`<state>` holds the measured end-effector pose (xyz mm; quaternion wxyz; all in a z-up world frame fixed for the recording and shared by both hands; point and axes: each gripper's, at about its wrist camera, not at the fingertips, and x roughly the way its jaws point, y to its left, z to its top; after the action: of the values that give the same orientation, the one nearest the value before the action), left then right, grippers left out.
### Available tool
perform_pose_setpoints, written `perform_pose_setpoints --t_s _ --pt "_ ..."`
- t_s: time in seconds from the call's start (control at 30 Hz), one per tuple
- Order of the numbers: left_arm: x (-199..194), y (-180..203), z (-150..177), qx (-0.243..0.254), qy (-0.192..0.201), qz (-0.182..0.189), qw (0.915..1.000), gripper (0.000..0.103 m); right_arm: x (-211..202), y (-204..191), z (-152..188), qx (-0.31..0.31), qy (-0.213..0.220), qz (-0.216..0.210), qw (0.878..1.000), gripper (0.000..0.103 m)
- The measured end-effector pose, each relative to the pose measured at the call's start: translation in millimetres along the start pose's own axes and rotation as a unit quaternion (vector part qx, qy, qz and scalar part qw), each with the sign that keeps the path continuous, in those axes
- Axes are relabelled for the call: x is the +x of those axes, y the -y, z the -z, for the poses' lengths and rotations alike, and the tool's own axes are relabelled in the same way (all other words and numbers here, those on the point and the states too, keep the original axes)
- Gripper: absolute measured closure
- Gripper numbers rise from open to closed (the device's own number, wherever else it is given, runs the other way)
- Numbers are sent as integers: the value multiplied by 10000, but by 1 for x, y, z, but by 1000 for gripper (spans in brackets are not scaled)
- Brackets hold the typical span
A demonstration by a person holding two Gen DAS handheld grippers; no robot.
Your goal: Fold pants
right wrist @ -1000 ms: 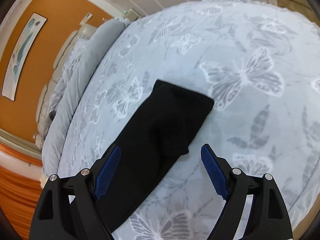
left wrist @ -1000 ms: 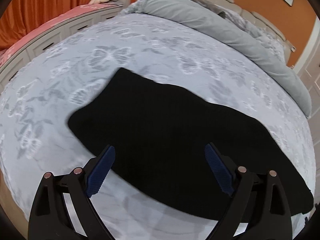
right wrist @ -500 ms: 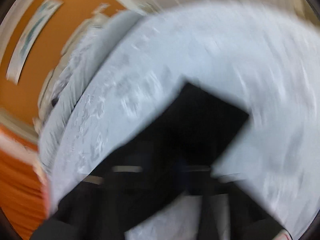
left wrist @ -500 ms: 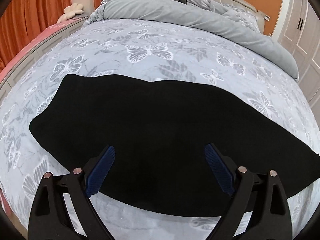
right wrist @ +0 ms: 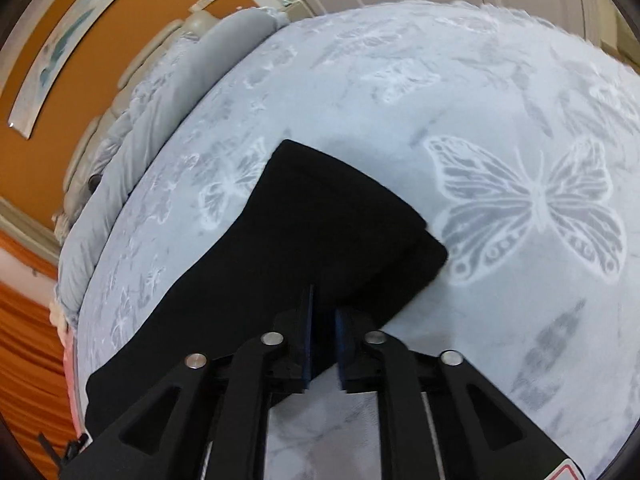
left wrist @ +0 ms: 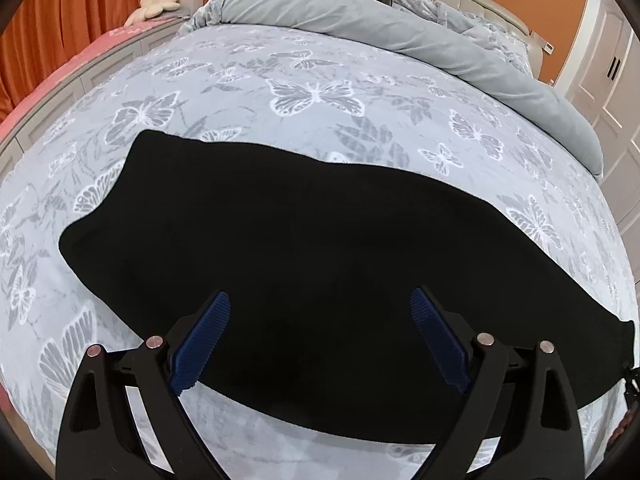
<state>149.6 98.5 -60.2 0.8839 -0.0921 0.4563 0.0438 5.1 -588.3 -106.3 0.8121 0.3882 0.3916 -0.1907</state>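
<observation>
One view only: right gripper [right wrist: 323, 312] clamps pants [right wrist: 320, 240].

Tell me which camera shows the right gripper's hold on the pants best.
The right wrist view: the right gripper has its jaws nearly together on the near edge of the black pants. The left wrist view shows the pants spread on the bed, but not that gripper.

pants [right wrist: 304, 248] fold lines lost in black, far end cut off

1 pants [left wrist: 304, 248], 2 hand-held grippers, 1 bed [left wrist: 312, 68], 1 duvet [left wrist: 400, 28]
</observation>
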Motion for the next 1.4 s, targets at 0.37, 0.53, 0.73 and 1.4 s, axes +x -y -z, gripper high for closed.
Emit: perform_pose_setpoints --t_s 0.37,0.53,0.73,1.4 --pt "6 -18 -9 -353 -26 -136 9993 13 -29 32 8 784 262 149 9965 25" --pt "7 -13 -7 -190 -42 -95 9998 13 -10 24 2 569 444 181 9972 28" --pt "2 3 -3 288 17 -30 9996 13 -9 -11 2 371 532 -11 9979 90" --pt "-28 -34 7 604 122 7 9981 9 10 -355 228 -4168 -221 -910 9042 89"
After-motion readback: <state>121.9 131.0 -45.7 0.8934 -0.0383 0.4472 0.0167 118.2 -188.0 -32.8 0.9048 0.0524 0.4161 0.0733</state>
